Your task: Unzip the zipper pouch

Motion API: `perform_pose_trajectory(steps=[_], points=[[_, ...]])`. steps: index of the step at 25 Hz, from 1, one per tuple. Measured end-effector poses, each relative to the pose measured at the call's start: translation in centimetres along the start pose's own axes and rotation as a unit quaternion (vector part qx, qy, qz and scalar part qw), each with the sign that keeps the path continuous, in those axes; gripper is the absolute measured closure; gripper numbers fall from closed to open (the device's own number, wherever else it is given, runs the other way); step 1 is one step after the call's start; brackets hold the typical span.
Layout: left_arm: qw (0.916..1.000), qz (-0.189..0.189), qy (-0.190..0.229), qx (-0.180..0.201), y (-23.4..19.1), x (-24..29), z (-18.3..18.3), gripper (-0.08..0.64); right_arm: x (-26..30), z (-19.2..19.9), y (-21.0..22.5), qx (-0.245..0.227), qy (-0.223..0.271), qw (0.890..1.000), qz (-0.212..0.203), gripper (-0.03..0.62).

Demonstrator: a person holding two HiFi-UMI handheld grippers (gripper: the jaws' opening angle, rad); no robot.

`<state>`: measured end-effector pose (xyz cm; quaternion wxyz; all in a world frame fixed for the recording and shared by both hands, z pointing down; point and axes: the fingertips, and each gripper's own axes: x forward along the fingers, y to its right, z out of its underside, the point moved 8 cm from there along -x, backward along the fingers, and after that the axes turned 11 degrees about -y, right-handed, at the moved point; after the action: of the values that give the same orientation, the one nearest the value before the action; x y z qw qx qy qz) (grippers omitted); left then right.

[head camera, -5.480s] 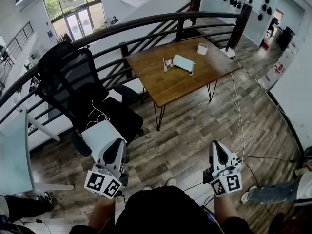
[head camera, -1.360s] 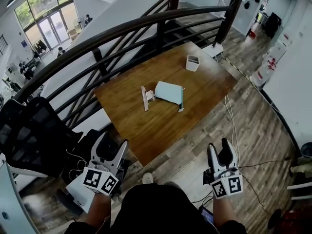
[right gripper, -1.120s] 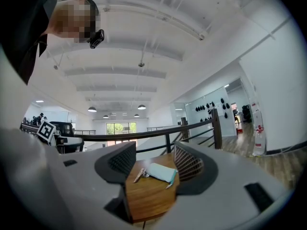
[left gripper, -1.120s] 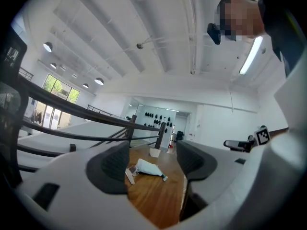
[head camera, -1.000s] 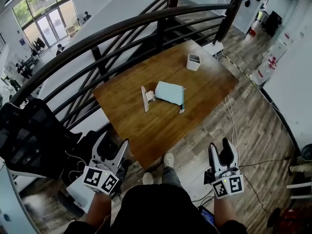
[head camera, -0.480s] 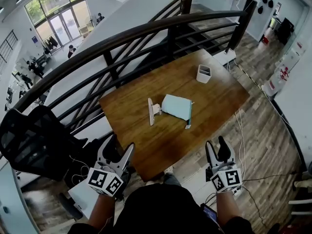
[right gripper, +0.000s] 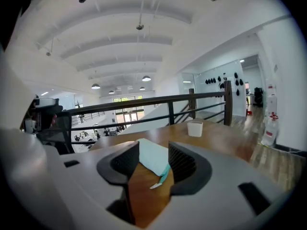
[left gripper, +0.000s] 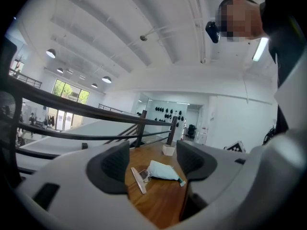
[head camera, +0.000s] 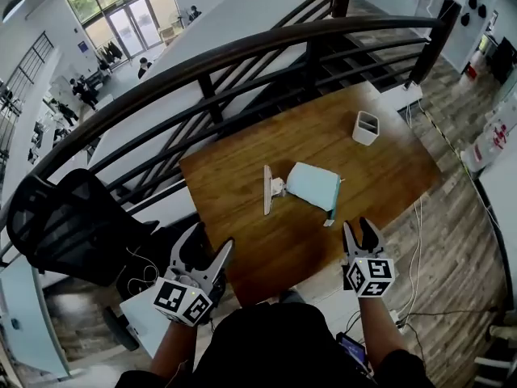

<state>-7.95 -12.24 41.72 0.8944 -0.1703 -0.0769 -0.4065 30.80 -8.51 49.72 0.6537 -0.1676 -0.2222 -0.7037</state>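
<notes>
On the desk, the zipper pouch points its pull end toward the nearer right hand-held gripper, whose parted, empty jaws have just narrowed; the left hand-held gripper gapes empty.

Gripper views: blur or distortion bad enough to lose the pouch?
Left gripper view: strong fisheye, dark vignette; left tongs soft, pouch beyond them readable. Right gripper view: same fisheye, pouch clear. Head view: sharp, even daylight, no glare on pouch.
</notes>
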Motion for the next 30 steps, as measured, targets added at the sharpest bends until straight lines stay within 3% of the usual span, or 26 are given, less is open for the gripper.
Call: perform_pose_trajectory(steps=[5,8,14,20,26,30], points=[[0.9996,-0.029,-0.008,-0.005,-0.8,0.2,0.1,0.261,6.3,0.7,1.3,0.02,-0.062,0.998,0.004,0.413],[0.9987,-0.049,-0.007,-0.005,-1.1,-0.2,-0.2,0.261,9.3,0.6,2.2,0.014,-0.089,0.996,0.023,0.46],[0.9944,-0.105,0.002,-0.014,-1.8,-1.4,-0.1,0.261,15.5,1.3,3.3,0.029,-0.139,0.99,0.016,0.456],[0.9924,-0.122,0.001,-0.021,-1.4,-1.1,0.0,0.261,18.7,1.8,4.4,0.045,-0.171,0.984,0.029,0.433],[0.9909,-0.133,-0.012,-0.015,-0.8,-0.7,0.6,0.261,20.9,2.8,4.8,0.05,-0.22,0.974,0.026,0.361],[0.9886,-0.146,-0.01,-0.037,-0.3,-0.4,0.9,0.261,21.7,2.7,5.0,0.045,-0.236,0.971,0.016,0.359]])
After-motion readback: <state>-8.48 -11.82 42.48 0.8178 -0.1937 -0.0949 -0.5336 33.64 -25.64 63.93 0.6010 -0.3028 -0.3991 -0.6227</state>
